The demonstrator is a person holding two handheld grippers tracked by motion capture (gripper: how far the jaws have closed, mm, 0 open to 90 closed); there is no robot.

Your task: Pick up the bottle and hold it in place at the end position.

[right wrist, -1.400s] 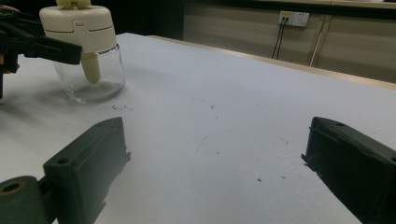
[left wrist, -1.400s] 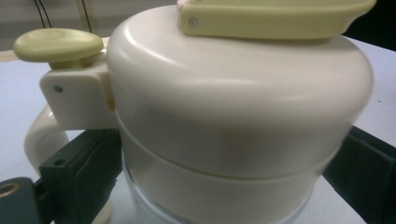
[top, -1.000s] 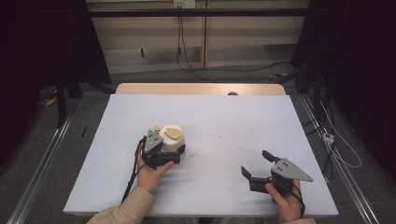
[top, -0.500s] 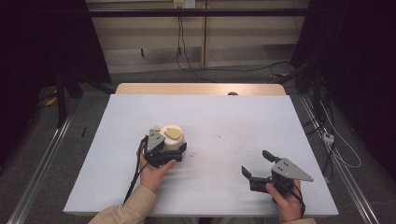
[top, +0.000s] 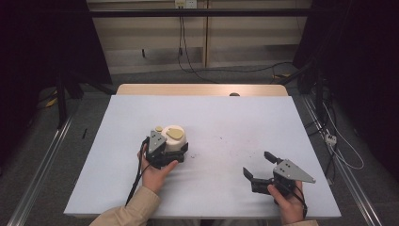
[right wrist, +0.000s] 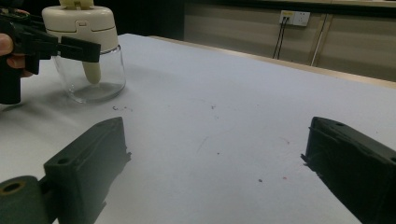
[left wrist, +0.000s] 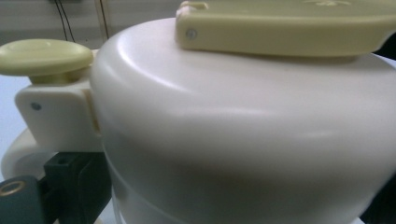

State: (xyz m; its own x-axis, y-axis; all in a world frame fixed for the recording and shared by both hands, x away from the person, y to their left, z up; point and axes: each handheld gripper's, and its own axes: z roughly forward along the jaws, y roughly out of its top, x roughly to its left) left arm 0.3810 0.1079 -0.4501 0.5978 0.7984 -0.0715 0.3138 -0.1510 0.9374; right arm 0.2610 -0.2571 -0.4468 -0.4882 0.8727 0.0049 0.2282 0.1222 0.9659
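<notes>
High view: your left gripper [top: 175, 151] clamps the glass jar [top: 175, 140]; your right gripper [top: 261, 165], near right, gapes wide, empty.

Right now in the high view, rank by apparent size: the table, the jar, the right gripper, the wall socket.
1. table
2. right gripper and jar: look alike, unranked
3. wall socket, far off

**Nothing to read**

I find no legible text, label, brand or number anywhere: none on the jar [top: 174, 141] my left gripper [top: 162, 153] holds, none on my right gripper [top: 261, 165], none on the table [top: 226, 122].
</notes>
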